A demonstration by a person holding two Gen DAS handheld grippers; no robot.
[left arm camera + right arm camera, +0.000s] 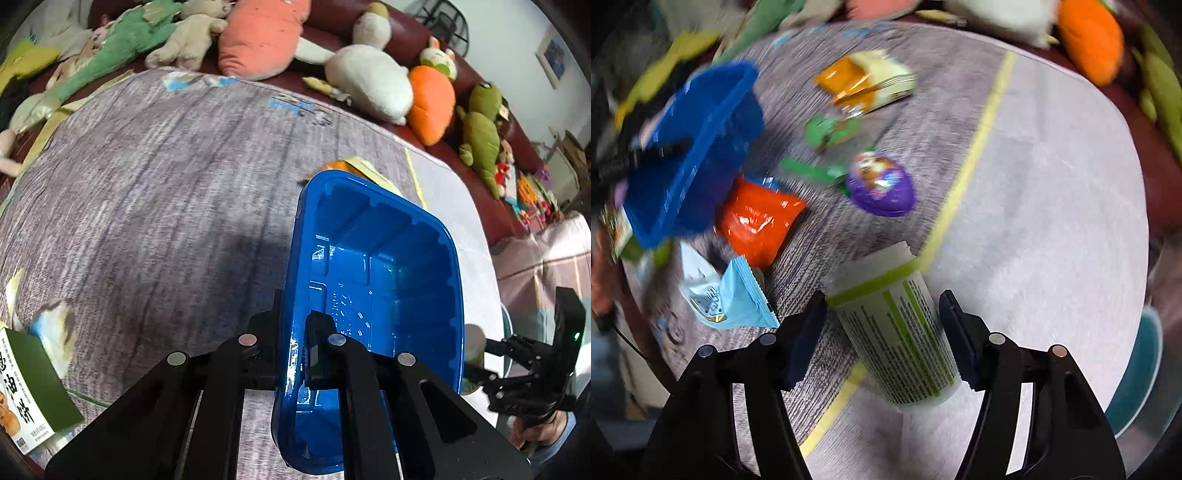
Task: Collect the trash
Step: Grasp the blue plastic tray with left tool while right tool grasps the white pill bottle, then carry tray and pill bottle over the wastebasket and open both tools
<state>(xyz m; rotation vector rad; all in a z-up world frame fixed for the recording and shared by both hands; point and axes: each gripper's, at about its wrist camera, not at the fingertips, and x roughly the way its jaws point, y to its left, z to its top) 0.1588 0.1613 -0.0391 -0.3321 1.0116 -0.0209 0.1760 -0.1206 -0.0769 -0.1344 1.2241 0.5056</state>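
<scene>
The green box (35, 387) bears large Chinese characters "油饼"; the bottle's (897, 332) print is illegible.

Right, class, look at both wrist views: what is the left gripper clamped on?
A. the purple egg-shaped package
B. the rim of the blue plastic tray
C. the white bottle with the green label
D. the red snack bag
B: in the left wrist view the left gripper has its fingers pinched on the side wall of the blue plastic tray, one finger inside and one outside; the white bottle sits between the right gripper's fingers instead.
</scene>
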